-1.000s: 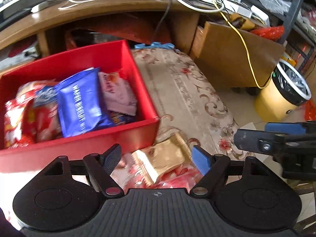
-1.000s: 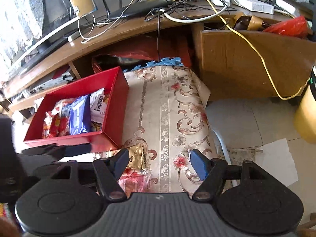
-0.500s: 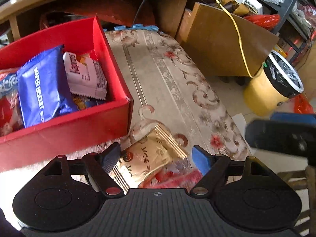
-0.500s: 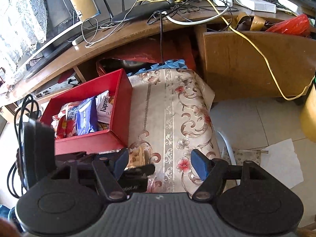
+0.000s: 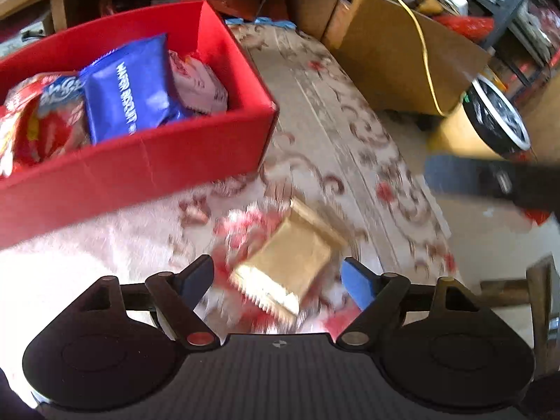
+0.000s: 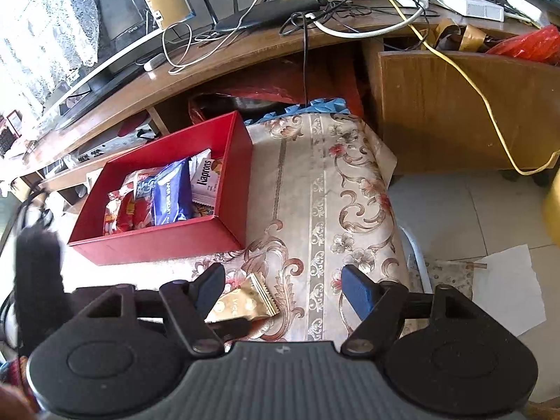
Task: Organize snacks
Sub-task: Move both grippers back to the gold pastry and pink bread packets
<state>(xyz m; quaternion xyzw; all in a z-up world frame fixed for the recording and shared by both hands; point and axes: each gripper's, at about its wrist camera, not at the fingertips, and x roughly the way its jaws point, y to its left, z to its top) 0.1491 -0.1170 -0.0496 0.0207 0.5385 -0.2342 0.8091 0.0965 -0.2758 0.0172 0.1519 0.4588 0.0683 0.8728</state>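
Observation:
A red box [image 5: 140, 161] [image 6: 175, 241] on the floral cloth holds a blue wafer pack [image 5: 129, 94], a white Kaprons pack [image 6: 204, 178] and red packs [image 5: 31, 129]. A gold snack packet [image 5: 290, 262] [image 6: 245, 301] lies on the cloth in front of the box, on top of a red packet [image 5: 238, 231]. My left gripper [image 5: 278, 280] is open, its jaws either side of the gold packet, just above it. My right gripper [image 6: 283, 290] is open and empty, to the right of the gold packet.
A wooden desk [image 6: 245, 56] with cables and a router stands behind the box. A wooden cabinet door [image 6: 465, 112] is at the right. A yellow bin [image 5: 490, 122] stands on the tiled floor, with white paper [image 6: 507, 280] near the cloth's right edge.
My left gripper has pulled back and swung; the gold packet now sits further forward between its jaws, and the view is blurred. My right gripper has risen slightly.

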